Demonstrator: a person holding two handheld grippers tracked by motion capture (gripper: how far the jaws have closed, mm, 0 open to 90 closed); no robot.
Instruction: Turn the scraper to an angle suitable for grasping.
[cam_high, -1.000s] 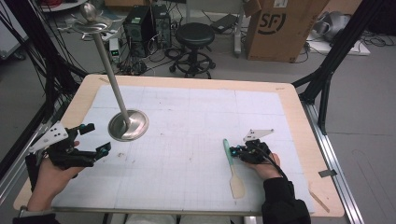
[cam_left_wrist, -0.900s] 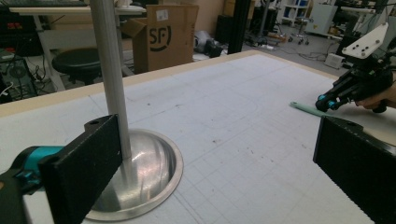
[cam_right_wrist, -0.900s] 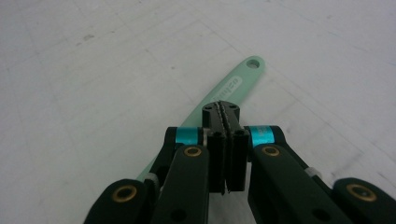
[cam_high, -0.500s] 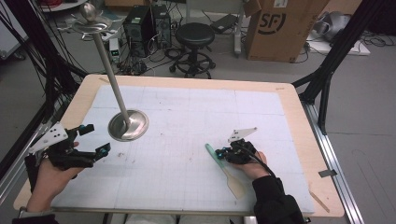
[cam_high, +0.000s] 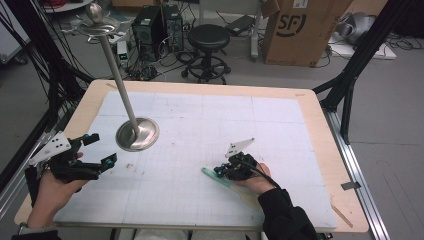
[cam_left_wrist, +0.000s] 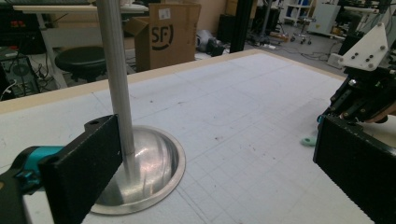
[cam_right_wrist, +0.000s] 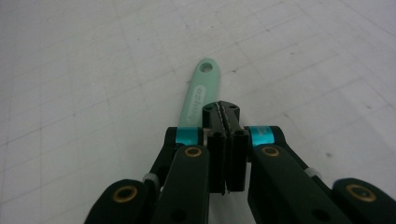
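White gridded desk under me. My right tongs, lower centre of the high view, are clamped on a green spatula; my left tongs gape wide beside the stand. Next, I judge, lift and carry it.

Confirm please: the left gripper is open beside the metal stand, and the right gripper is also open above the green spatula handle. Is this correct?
One part is wrong. The right gripper is not open: the right gripper view shows its jaws pressed together over the green spatula handle. The left gripper is indeed open beside the metal stand.
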